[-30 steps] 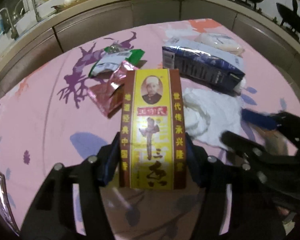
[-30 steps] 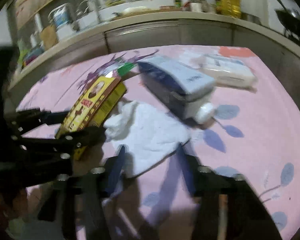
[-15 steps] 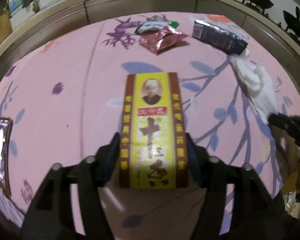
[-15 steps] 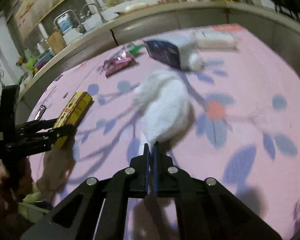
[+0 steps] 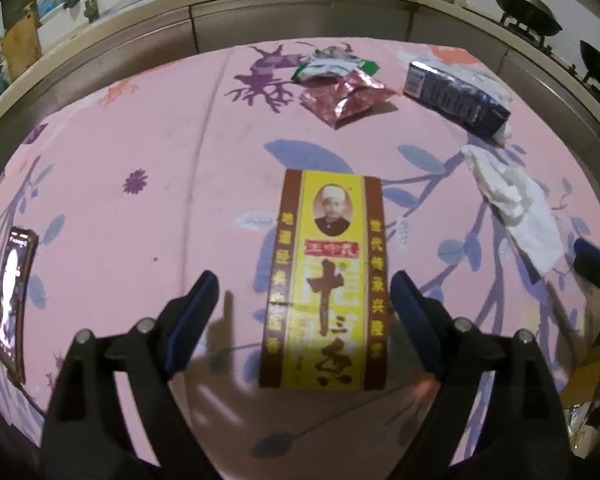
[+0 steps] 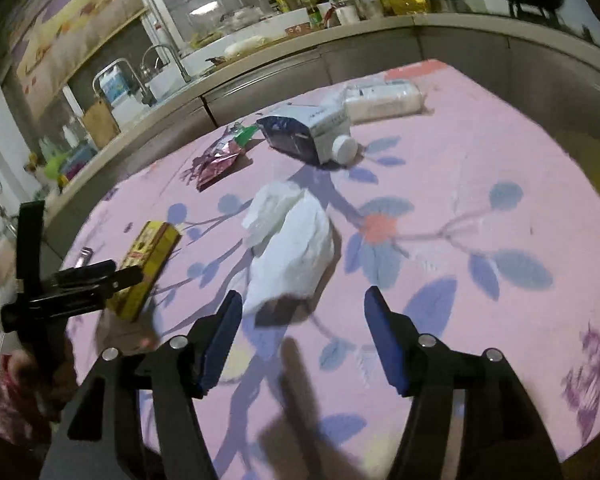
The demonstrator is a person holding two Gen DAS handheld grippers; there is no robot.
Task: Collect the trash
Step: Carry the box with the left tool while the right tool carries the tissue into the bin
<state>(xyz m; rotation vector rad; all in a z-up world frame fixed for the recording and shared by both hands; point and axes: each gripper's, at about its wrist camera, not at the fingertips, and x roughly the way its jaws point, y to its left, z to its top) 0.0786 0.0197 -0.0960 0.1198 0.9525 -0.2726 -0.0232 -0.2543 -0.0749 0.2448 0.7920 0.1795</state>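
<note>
While the pink flowered counter (image 5: 148, 152) carries everything, the left gripper (image 5: 304, 304) has just been opening — fingers apart around the yellow box (image 5: 324, 280), untouched. Right gripper (image 6: 302, 320) likewise just opened, the white tissue (image 6: 296, 248) lying free ahead.

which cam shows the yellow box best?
Left wrist. The yellow box sits centred and front-on there, label readable, lying between the open left tongs with gaps on both sides. The right wrist view shows it only small and oblique at the left edge, partly behind the left tongs.
</note>
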